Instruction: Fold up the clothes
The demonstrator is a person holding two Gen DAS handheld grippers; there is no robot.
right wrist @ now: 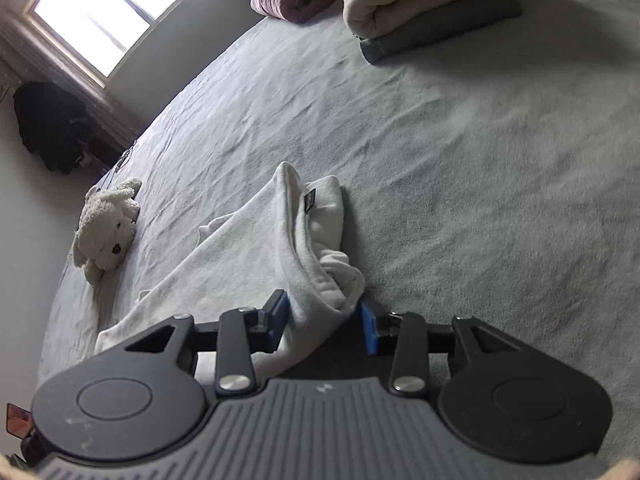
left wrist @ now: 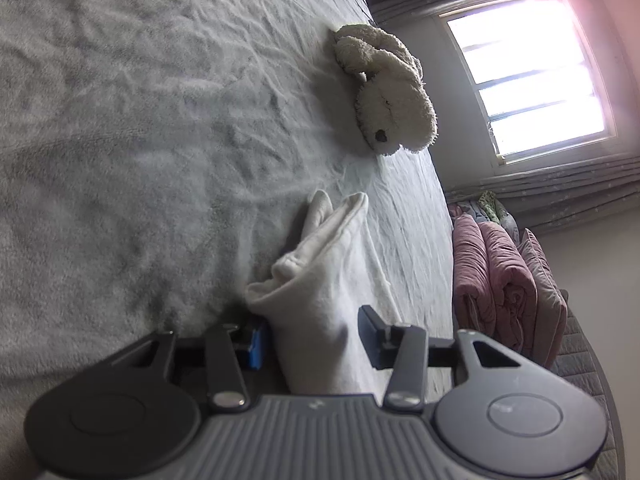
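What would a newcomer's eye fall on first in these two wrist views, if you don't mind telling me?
Probably the white garment, which lies crumpled on the grey bed and runs right between the jaws of both the left gripper and the right gripper. Next comes the cream plush dog lying near the bed's edge by the bright window. In the right wrist view, a folded stack of clothes sits at the far side.

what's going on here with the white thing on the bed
A person is folding a white garment on a grey bed, using a handheld gripper in each hand. The left gripper and right gripper each have bunched fabric between open jaws. A plush dog lies nearby, and folded clothes are already stacked.
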